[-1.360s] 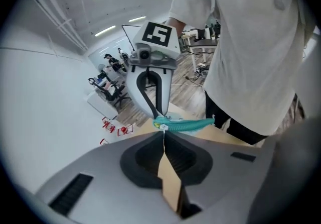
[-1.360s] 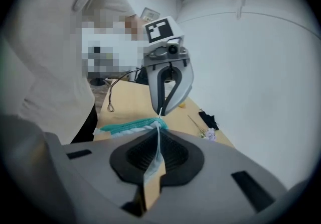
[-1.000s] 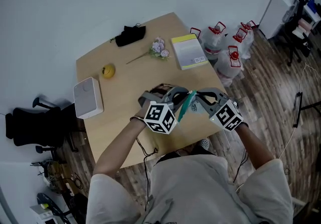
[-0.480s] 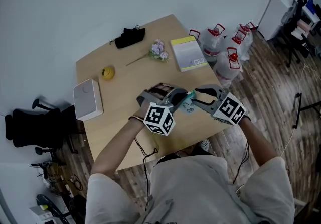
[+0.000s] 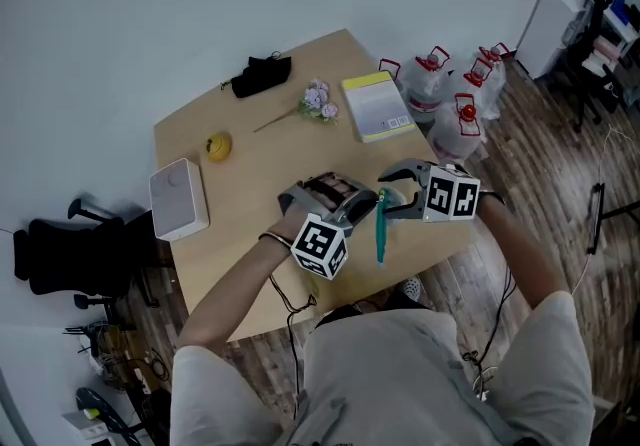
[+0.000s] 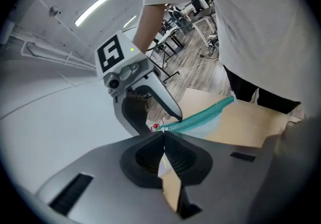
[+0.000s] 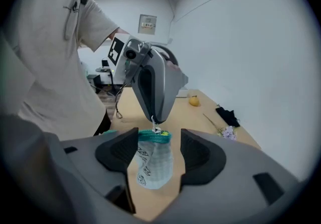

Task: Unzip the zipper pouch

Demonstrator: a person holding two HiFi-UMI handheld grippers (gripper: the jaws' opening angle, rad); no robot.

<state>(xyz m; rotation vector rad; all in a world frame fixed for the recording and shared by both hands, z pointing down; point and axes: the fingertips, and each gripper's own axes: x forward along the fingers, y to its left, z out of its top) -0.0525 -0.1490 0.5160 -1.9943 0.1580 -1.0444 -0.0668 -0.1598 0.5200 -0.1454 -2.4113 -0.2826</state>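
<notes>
The zipper pouch is clear mesh with a teal zipper. It hangs above the wooden table's front edge. My left gripper is shut on the pull end of the zipper, and the pouch dangles from it. My right gripper has just been opening and stands open. The pouch hangs between its fingers, and neither pad presses on it. In the left gripper view my left gripper is closed tight, and the zipper runs away to the right.
On the table lie a white box, a yellow fruit, a black cloth, a flower sprig and a yellow book. Water jugs stand on the floor at the right, and a black chair at the left.
The right gripper's jaws have opened and let go of the pouch, and its hand has rolled. The pouch now hangs straight down from the left gripper.
</notes>
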